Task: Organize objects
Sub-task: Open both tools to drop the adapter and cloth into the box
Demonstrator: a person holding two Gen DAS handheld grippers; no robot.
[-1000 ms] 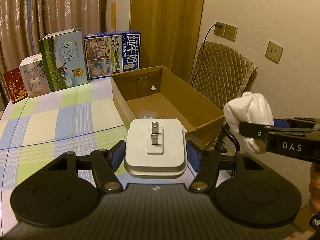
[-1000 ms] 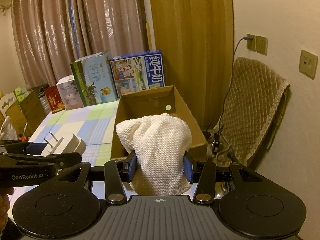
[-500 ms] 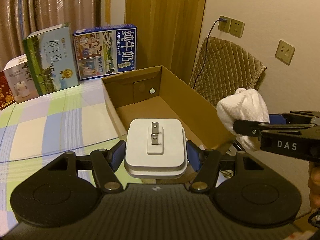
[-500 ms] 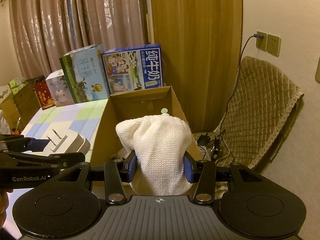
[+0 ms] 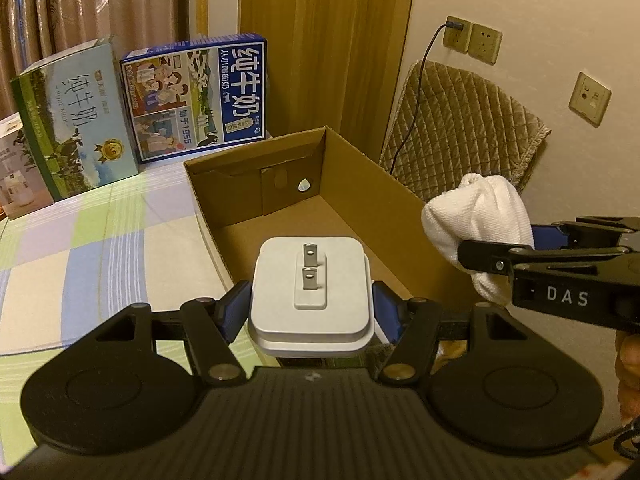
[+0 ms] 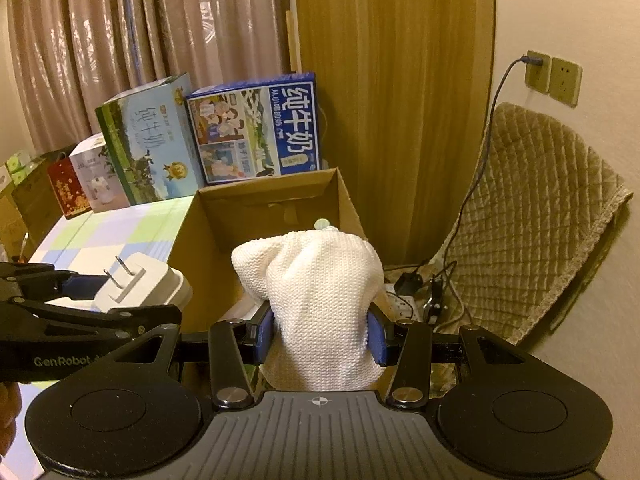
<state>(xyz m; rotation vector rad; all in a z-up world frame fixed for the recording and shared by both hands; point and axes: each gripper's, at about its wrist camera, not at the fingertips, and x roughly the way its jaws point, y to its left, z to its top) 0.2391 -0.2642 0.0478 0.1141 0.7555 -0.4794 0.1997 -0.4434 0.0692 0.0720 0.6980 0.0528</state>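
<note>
My left gripper (image 5: 310,314) is shut on a white power adapter (image 5: 310,288) with two metal prongs facing forward, held above the near end of an open cardboard box (image 5: 280,200). It also shows in the right wrist view (image 6: 140,284). My right gripper (image 6: 318,338) is shut on a white knitted cloth (image 6: 316,288), held over the box's (image 6: 216,216) near right side. In the left wrist view the cloth (image 5: 476,216) hangs just right of the box wall.
Two milk cartons (image 5: 196,96) (image 5: 76,116) and smaller boxes stand at the table's back edge. The checked tablecloth (image 5: 100,248) lies left of the box. A quilted chair (image 6: 536,208) and floor cables (image 6: 424,288) are to the right.
Both grippers have moved forward and to the right toward the box, carrying the adapter and the cloth. The box looks closer and sits more under the left gripper.
</note>
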